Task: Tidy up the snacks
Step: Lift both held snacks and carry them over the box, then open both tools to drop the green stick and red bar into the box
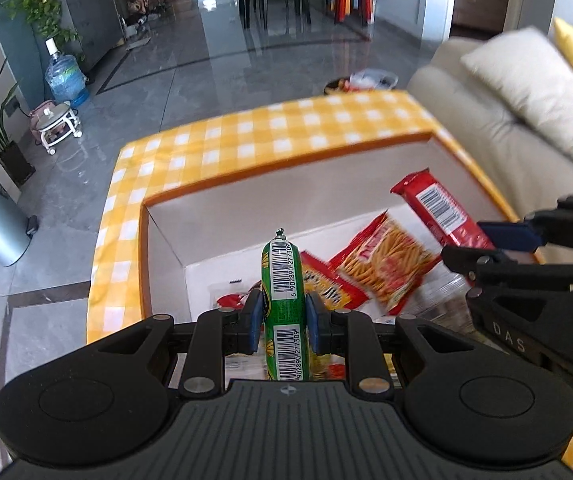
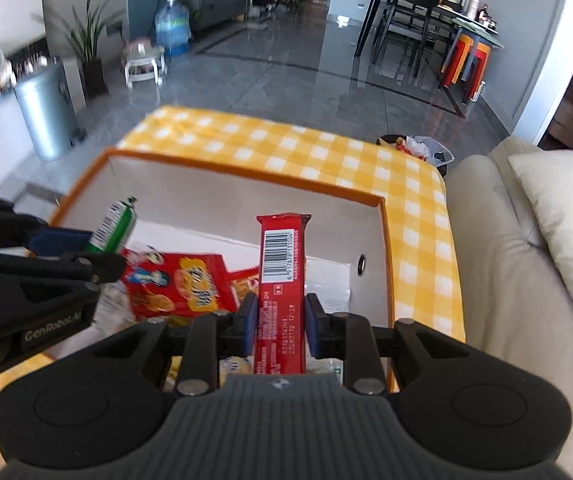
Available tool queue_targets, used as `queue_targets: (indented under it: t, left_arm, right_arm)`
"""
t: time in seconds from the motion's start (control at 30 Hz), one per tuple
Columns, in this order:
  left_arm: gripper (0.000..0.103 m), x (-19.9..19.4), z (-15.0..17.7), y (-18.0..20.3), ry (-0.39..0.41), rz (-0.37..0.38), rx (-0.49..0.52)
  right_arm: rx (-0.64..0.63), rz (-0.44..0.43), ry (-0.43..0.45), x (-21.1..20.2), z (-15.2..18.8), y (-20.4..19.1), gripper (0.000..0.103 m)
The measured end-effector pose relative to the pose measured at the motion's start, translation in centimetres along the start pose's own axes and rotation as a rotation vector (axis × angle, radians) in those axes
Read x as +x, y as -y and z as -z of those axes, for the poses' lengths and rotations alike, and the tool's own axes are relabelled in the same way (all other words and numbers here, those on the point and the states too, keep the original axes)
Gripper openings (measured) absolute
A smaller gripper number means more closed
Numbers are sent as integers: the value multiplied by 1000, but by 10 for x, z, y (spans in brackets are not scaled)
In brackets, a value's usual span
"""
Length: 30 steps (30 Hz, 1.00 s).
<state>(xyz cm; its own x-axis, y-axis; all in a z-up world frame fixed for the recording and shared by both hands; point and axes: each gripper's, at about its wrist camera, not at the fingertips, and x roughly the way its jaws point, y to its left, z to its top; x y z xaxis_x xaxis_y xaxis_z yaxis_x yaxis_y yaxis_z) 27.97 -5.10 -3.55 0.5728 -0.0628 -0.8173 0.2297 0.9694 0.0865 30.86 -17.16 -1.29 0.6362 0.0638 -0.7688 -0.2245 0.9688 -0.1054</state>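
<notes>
Over the orange-rimmed box (image 2: 382, 240) on the checkered bench (image 2: 418, 216), your left gripper (image 1: 280, 316) has its jaws clamped on a green sausage stick (image 1: 284, 280), and your right gripper (image 2: 280, 318) is pinching a red wafer bar (image 2: 280, 264). Red snack bags (image 2: 182, 284) lie inside the box.

The box (image 2: 370, 236) sits on the table (image 2: 286, 144) (couch (image 2: 498, 240) to its right), snack packets (image 2: 178, 284) lying inside.
</notes>
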Motion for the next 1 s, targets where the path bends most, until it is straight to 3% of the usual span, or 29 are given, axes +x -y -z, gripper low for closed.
queue_targets:
  t: [0.33, 0.7, 0.9, 1.0]
  left_arm:
    - [25, 32, 10, 0, -93, -20, 9]
    - [28, 41, 13, -3, -135, -25, 7]
    - [47, 19, 13, -3, -75, -40, 24]
    - [58, 6, 12, -8, -34, -42, 3]
  right_arm:
    - [-64, 13, -100, 48, 4, -9, 21]
    - [-82, 9, -129, 54, 7, -11, 22]
    - [-70, 11, -78, 35, 2, -6, 41]
    - [-47, 10, -28, 20, 1, -3, 56]
